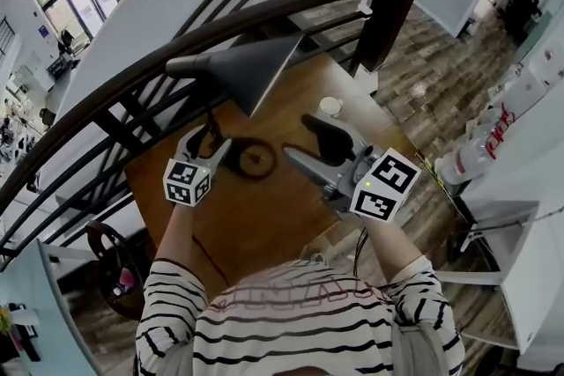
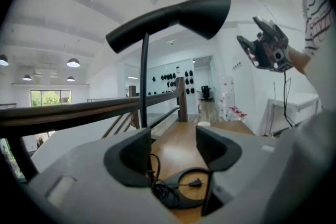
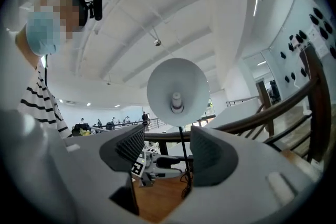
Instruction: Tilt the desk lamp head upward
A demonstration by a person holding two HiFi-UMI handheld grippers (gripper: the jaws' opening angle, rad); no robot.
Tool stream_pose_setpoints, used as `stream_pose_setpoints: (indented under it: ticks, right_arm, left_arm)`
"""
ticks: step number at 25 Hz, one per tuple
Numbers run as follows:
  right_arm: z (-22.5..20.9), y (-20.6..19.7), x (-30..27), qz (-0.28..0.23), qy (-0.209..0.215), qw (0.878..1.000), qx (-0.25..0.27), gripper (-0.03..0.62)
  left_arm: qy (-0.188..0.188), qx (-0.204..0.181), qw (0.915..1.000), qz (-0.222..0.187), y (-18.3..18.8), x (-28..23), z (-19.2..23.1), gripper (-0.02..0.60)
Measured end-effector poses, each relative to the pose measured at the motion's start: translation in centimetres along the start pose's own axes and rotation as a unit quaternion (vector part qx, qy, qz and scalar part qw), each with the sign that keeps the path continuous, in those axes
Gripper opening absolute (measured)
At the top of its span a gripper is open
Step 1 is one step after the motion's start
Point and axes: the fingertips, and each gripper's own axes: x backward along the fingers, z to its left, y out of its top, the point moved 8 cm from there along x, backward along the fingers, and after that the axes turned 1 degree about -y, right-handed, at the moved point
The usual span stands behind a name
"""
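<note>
A desk lamp stands on the wooden desk (image 1: 291, 224). Its dark cone head (image 1: 247, 70) sits on a thin stem (image 2: 144, 81) above a ring base (image 1: 256, 158). My left gripper (image 1: 210, 143) is low beside the stem, jaws open (image 2: 173, 139). The stem rises just beyond the left jaw's inner edge, and nothing is pressed between the pads. My right gripper (image 1: 306, 145) hovers open to the right of the base. Its own view looks up into the white inside of the lamp head (image 3: 177, 93) with the bulb, above its open jaws (image 3: 167, 139).
A dark curved railing (image 1: 132, 75) runs along the desk's far side. A small white round thing (image 1: 330, 106) sits near the far right corner. The lamp's cable (image 2: 157, 186) lies coiled at the base. White bottles (image 1: 476, 154) stand to the right, a chair (image 1: 115, 264) at lower left.
</note>
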Motion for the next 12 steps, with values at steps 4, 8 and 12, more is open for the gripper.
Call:
stream_pose_setpoints:
  ticks: [4, 8, 12]
  right_arm:
    - [-0.3, -2.7, 0.8, 0.005, -0.004, 1.0, -0.025, 0.255]
    - [-0.8, -4.9, 1.5, 0.012, -0.013, 0.999, -0.043, 0.242]
    - [-1.3, -6.3, 2.4, 0.017, -0.018, 0.998, -0.053, 0.228]
  left_arm:
    - [0.011, -0.008, 0.9992, -0.038, 1.5, 2.2, -2.5, 0.259]
    - [0.032, -0.01, 0.9966, -0.076, 2.8, 3.9, -5.2, 0.244]
    - [0.04, -0.007, 0.9947, -0.094, 3.7, 5.0, -8.2, 0.209]
